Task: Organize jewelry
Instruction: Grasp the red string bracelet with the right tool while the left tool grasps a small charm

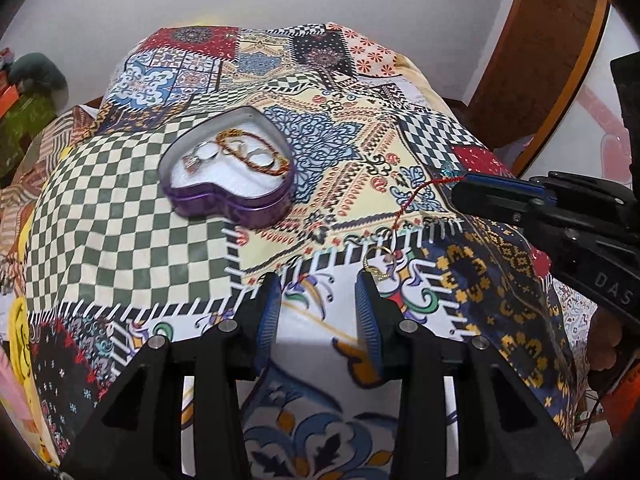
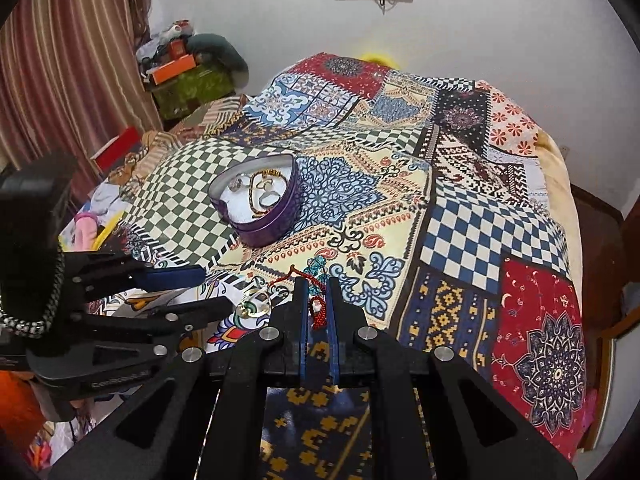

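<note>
A purple heart-shaped tin (image 1: 232,200) (image 2: 276,220) with a white lining sits on the patchwork bedspread and holds a braided orange bracelet (image 1: 256,152) and several rings. My right gripper (image 2: 318,286) (image 1: 460,190) is shut on a red cord bracelet (image 2: 318,310) with teal beads (image 2: 316,268); its cord (image 1: 412,196) trails onto the cloth. My left gripper (image 1: 320,284) (image 2: 212,292) is open, and a gold ring (image 1: 378,258) (image 2: 256,300) lies at its right fingertip (image 1: 364,280).
The patchwork bedspread (image 1: 120,216) (image 2: 480,224) covers the bed. A white wall stands behind it. A wooden door frame (image 1: 560,80) is at the right. Curtains (image 2: 72,60) and stacked boxes (image 2: 180,76) stand beyond the left side.
</note>
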A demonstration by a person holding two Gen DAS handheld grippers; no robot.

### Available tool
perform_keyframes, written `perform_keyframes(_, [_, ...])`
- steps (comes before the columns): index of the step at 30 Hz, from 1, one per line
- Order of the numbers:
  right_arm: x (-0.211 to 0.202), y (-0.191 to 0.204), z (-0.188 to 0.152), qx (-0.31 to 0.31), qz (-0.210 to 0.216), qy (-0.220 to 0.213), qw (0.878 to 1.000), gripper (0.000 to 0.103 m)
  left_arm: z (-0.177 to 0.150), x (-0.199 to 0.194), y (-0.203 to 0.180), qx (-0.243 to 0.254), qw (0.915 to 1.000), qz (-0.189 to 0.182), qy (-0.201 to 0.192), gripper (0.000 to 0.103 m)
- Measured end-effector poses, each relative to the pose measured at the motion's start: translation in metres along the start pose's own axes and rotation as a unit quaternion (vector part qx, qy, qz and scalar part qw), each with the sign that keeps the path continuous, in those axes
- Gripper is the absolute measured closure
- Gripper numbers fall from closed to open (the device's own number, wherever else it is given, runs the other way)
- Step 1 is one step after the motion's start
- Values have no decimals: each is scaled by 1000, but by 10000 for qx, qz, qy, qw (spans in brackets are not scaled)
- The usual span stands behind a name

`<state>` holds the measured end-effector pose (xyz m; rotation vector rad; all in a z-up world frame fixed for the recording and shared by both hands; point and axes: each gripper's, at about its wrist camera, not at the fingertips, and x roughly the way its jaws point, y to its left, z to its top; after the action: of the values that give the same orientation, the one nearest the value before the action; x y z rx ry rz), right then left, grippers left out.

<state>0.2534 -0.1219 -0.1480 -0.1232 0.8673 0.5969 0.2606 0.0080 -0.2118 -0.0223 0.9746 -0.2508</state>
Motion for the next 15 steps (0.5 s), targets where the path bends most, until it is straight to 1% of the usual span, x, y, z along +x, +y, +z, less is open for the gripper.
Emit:
perform_keyframes(3, [-2, -3, 0, 44, 36, -42, 10000, 96, 3, 0, -8, 141, 9999, -8, -44, 66])
perform_keyframes(7, [-6, -7, -1, 145, 77, -120, 9998, 96, 5, -4, -15, 224, 9996, -124, -117, 66])
perform_keyframes(10, [-10, -11, -1, 208, 91, -189, 9996, 96, 5, -4, -20, 253, 9993, -249, -88, 66])
perform_keyframes(15, [-23, -17, 1, 289, 103, -365, 9989, 96, 5, 3, -33, 403, 9990, -206, -22, 66])
